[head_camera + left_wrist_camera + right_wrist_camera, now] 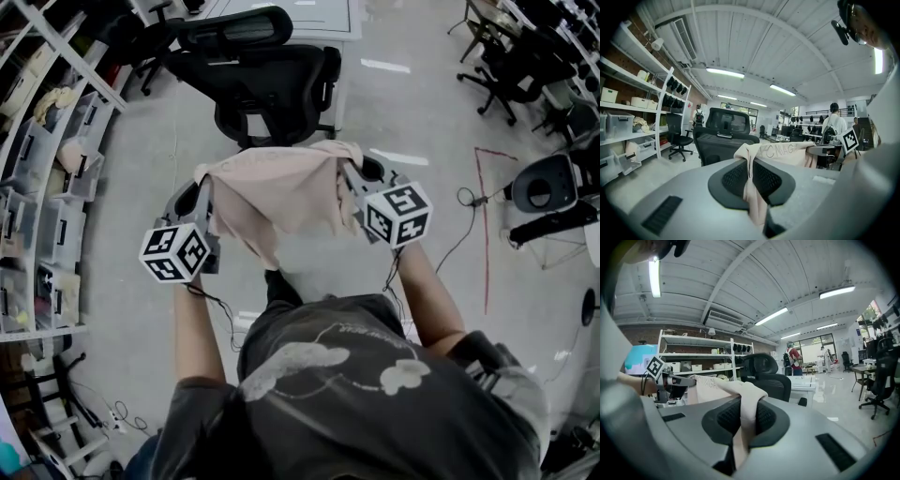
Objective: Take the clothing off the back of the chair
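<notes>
L gripper (752, 180) is clamped tight on one top corner of the pale pink, thin cotton T-shirt (277, 202). R gripper (743, 423) pinches the other corner the same way. Shirt hangs stretched btwn the two, on the person's side of the black mesh office chair (258, 84), clear of its back and not touching it. Looks light and limp w/ no stiffness, so it'll prob sag mid-span and could slip from a shallow pinch. Best hold: bunched fabric at the shoulders, deep in the jaws, as now.
</notes>
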`<state>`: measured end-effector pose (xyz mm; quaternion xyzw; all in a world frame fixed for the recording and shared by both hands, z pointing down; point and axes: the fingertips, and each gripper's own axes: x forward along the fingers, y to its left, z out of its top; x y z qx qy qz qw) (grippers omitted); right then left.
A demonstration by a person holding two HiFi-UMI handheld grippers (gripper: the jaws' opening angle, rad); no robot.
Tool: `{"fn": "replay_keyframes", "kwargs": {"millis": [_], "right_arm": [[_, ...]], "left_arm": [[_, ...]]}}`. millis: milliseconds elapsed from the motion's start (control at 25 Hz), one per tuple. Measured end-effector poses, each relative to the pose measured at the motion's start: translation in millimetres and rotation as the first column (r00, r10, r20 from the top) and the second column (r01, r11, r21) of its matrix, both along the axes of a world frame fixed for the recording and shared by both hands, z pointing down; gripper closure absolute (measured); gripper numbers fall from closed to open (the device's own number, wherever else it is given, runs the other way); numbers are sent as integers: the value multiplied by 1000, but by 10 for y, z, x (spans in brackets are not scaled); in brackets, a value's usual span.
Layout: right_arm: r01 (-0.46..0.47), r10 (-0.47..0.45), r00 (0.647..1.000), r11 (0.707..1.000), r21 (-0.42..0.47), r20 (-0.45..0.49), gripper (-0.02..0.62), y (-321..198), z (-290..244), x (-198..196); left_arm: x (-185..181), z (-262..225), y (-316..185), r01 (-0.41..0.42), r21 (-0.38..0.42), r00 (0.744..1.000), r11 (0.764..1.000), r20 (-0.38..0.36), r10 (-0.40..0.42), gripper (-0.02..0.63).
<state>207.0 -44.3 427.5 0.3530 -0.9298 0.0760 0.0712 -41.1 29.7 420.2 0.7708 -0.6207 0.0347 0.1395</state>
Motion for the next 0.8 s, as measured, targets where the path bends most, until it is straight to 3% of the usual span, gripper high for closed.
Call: {"fn": "replay_keyframes", "kwargs": {"millis": [800], "right_arm": [[47, -47, 999, 999, -1, 26, 592, 428, -85, 237]], "left_arm": [[260, -122, 483, 41, 25, 999, 999, 5, -42, 596]]}}
